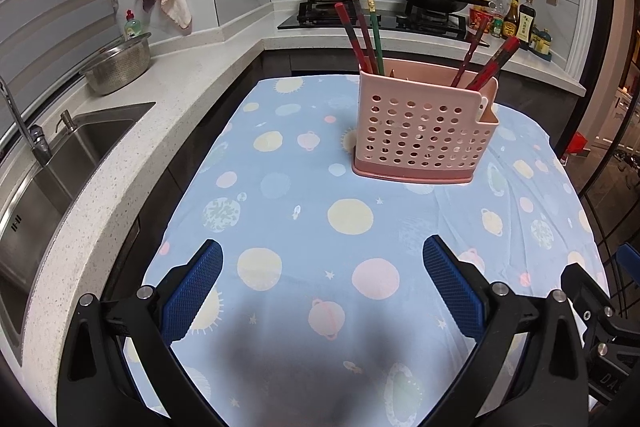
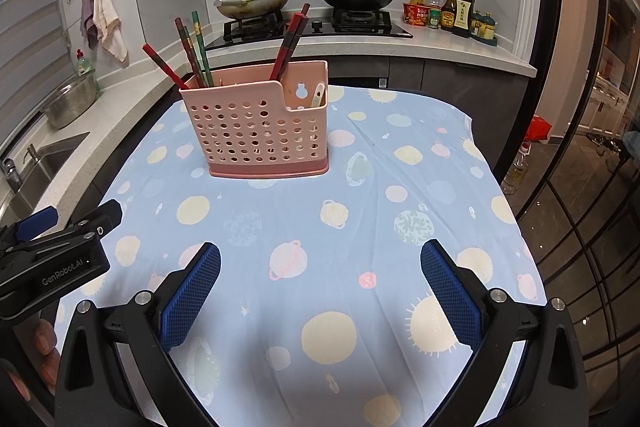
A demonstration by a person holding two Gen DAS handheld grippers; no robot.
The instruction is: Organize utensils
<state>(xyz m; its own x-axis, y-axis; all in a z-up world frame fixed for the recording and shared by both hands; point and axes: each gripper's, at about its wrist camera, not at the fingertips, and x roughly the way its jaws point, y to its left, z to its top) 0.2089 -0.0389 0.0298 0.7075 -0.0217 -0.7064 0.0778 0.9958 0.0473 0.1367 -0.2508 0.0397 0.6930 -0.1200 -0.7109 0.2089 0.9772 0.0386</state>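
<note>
The left gripper [image 1: 322, 287] hovered level over the table's [image 1: 280, 211] near edge, fingers spread, empty. The right gripper [image 2: 320, 289] hung beside it, likewise spread. The holder [image 2: 256, 123] with chopsticks [image 2: 196, 47] stood toward the far edge.

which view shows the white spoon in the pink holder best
The right wrist view: the spoon stands clear in the holder's low side compartment, below the keyhole slot. The left wrist view shows only a sliver of it behind the holder's front wall.
</note>
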